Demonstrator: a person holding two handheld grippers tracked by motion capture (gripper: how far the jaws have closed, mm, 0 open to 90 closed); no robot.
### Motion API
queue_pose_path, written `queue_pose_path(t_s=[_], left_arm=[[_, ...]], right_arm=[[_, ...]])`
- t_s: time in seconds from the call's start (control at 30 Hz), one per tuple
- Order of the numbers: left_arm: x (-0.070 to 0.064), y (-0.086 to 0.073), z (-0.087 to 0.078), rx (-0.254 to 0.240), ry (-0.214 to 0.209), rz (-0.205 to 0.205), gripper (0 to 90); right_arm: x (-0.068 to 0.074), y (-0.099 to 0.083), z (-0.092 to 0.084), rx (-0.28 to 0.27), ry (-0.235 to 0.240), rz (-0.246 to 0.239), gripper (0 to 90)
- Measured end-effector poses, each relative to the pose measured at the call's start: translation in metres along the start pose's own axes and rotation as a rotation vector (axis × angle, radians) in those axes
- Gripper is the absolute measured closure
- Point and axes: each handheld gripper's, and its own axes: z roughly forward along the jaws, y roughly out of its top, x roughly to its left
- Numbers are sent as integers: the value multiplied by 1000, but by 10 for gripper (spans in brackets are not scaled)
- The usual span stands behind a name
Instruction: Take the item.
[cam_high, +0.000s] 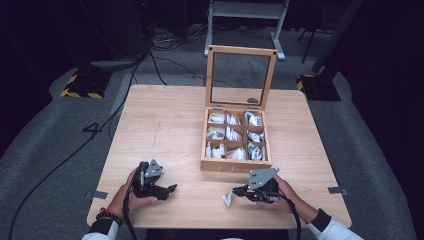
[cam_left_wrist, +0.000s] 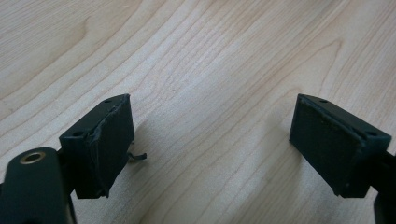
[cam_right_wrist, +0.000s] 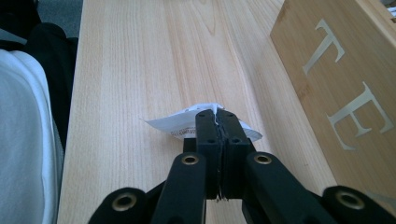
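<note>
On the wooden table (cam_high: 165, 125), at about seven o'clock in the high view, the left hand (cam_high: 131, 192) comes in from the bottom edge with a bead bracelet at the wrist, curled round the left gripper (cam_high: 170, 189), which lies low over the board and points toward three o'clock. In the left gripper view its jaws stand wide apart with nothing between them, the pads (cam_left_wrist: 109, 144) hanging over bare wood. At about five o'clock the right hand (cam_high: 285, 192) reaches in from the bottom right in a white sleeve, wrist turned so that the right gripper (cam_high: 235, 191) points toward nine o'clock, just above the tabletop. Its jaws are pressed together on a small white paper sachet (cam_right_wrist: 180, 122), which sticks out at the tip on both sides, close over the wood. Just behind that hand, toward twelve o'clock, stands the wooden tea box (cam_high: 235, 165), lid up, its compartments holding more sachets
</note>
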Motion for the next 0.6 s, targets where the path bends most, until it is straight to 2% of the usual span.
queue_pose_path(t_s=[0.13,0.23,0.33,0.53,0.6], left_arm=[[0,0,0,0,0,0,143],[0,0,0,0,0,0,143],[0,0,0,0,0,0,143],[0,0,0,0,0,0,143],[0,0,0,0,0,0,143]], right_arm=[[0,-4,3,20,7,10,855],[2,-9,9,58,22,17,808],[5,-12,11,73,30,15,752],[3,-15,2,42,26,40,567],[1,-14,-4,23,24,40,536]])
